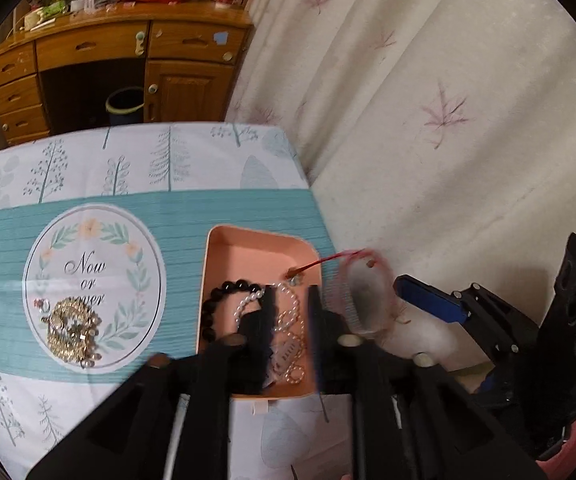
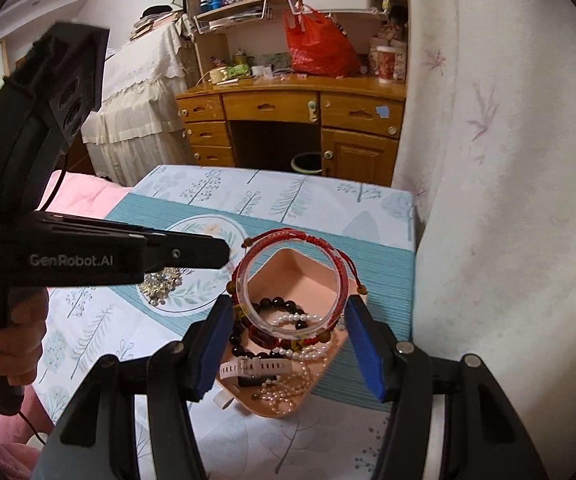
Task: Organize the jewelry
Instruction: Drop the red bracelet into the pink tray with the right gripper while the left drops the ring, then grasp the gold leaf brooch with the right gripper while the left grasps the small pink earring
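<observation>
Two tools are at work above our table (image 2: 160, 336). Our right tool (image 2: 288, 320) is closed on a clear bangle (image 2: 288, 280), its blue pads (image 2: 362, 340) pressing the ring from both sides; a red braided cord bracelet (image 2: 342, 272) is wrapped around that bangle, and the bundle hangs over the pink tray (image 2: 288, 264). In the tray we see a dark bead bracelet (image 2: 276, 304), pearl strands (image 2: 288, 388) and a white watch strap (image 2: 256, 368). Our left tool (image 1: 292, 304) stands over the same tray (image 1: 248, 248) with its jaws slightly apart and nothing pinched between them; motion blurs them in the left wrist view. On the round print of the tablecloth (image 1: 88, 216), well apart from the tray, lies a gold-coloured heap of jewelry (image 1: 70, 330). We see a hand (image 2: 12, 340) gripping the left tool's handle.
</observation>
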